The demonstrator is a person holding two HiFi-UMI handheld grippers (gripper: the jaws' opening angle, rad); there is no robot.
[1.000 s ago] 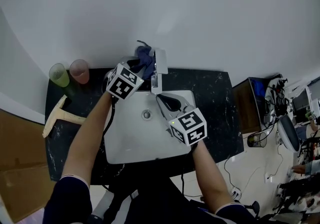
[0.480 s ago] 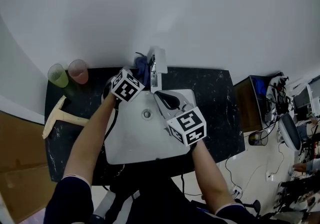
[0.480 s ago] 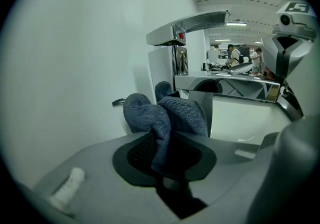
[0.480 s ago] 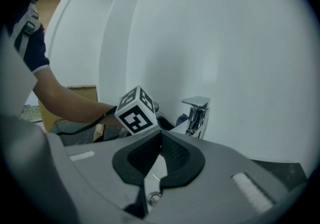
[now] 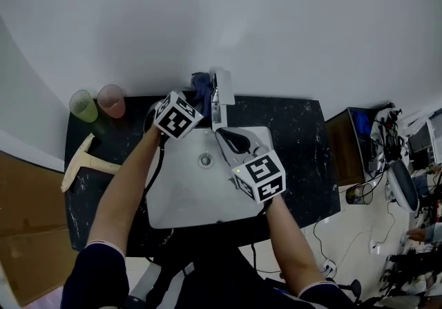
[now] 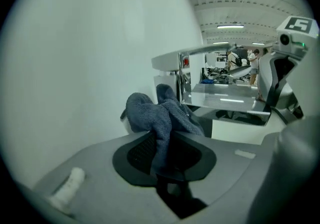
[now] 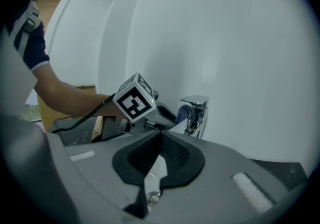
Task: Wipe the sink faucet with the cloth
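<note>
A dark blue cloth (image 6: 159, 118) is bunched between the jaws of my left gripper (image 6: 162, 154), which is shut on it. The cloth (image 5: 201, 86) lies against the left side of the chrome faucet (image 5: 219, 96) at the back of the white sink (image 5: 181, 198). In the left gripper view the faucet (image 6: 183, 76) stands just right of the cloth. My right gripper (image 5: 226, 137) hovers over the basin in front of the faucet, jaws shut with nothing in them. From the right gripper (image 7: 159, 149) view, the faucet (image 7: 195, 112) and a bit of cloth (image 7: 182, 113) show ahead.
A green cup (image 5: 83, 104) and a pink cup (image 5: 110, 99) stand at the counter's back left. A wooden T-shaped tool (image 5: 81, 160) lies on the dark counter (image 5: 297, 142) left of the sink. The white wall rises right behind the faucet.
My left gripper has sunk a little with the cloth along the faucet's left side, so less cloth shows above it. The right gripper has stayed put.
</note>
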